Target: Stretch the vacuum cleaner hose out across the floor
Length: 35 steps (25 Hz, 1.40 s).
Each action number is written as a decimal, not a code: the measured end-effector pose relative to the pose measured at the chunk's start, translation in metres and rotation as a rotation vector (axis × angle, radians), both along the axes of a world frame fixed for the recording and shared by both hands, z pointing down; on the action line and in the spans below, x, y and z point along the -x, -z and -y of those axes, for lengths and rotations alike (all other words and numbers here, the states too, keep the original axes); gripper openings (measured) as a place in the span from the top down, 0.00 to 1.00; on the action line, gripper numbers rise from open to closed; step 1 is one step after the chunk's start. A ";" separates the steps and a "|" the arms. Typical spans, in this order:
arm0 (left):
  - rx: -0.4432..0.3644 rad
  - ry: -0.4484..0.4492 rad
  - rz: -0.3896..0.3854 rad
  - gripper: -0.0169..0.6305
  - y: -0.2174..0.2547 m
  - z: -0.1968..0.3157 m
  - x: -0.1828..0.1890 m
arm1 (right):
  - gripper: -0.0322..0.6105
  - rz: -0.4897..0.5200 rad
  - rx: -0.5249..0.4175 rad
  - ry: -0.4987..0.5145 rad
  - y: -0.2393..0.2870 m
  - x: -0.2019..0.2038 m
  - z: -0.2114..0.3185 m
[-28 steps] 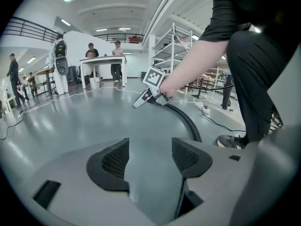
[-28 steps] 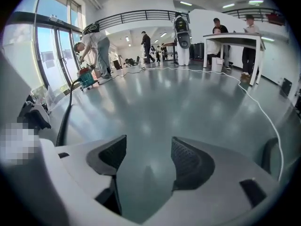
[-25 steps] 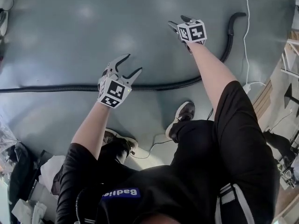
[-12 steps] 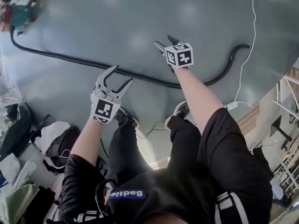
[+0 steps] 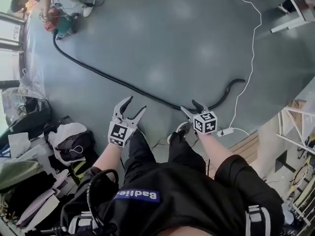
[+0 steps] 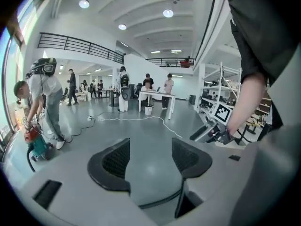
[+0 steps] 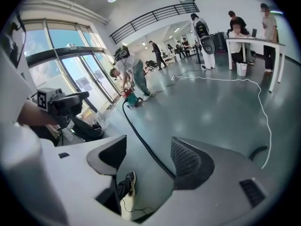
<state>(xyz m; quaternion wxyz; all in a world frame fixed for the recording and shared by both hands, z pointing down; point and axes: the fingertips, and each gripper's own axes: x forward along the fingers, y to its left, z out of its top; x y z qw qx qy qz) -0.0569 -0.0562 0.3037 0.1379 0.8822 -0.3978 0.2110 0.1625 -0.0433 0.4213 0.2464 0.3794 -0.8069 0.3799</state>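
Head view: vacuum cleaner hose (image 5: 123, 84) is seen laid out across the grey floor (image 5: 172, 38), from upper left to a curled end at right. Left gripper (image 5: 136, 103) and right gripper (image 5: 188, 105) are held near it, jaws apart, nothing gripped.

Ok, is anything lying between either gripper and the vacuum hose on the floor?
Nothing visible. The left gripper and right gripper hang open and empty over bare floor near the hose; the white cable runs by its curved end.
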 end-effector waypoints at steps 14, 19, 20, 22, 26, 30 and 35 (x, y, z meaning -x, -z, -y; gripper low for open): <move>-0.102 -0.195 -0.289 0.57 0.167 -0.112 0.088 | 0.54 0.068 -0.414 -0.059 0.249 0.192 -0.107; -0.100 -0.236 -0.359 0.61 0.200 -0.148 0.129 | 0.61 0.078 -0.480 -0.040 0.294 0.259 -0.157; -0.100 -0.242 -0.378 0.63 0.209 -0.156 0.134 | 0.62 0.082 -0.501 -0.034 0.305 0.267 -0.165; -0.112 -0.268 -0.406 0.65 0.226 -0.170 0.135 | 0.65 0.091 -0.551 -0.026 0.328 0.275 -0.175; -0.136 -0.297 -0.445 0.71 0.253 -0.193 0.130 | 0.75 0.115 -0.624 0.011 0.357 0.283 -0.198; -0.164 -0.295 -0.481 0.83 0.277 -0.214 0.114 | 0.84 0.142 -0.663 0.046 0.379 0.275 -0.222; -0.174 -0.340 -0.514 0.92 0.301 -0.245 0.064 | 0.90 0.182 -0.703 0.042 0.408 0.240 -0.248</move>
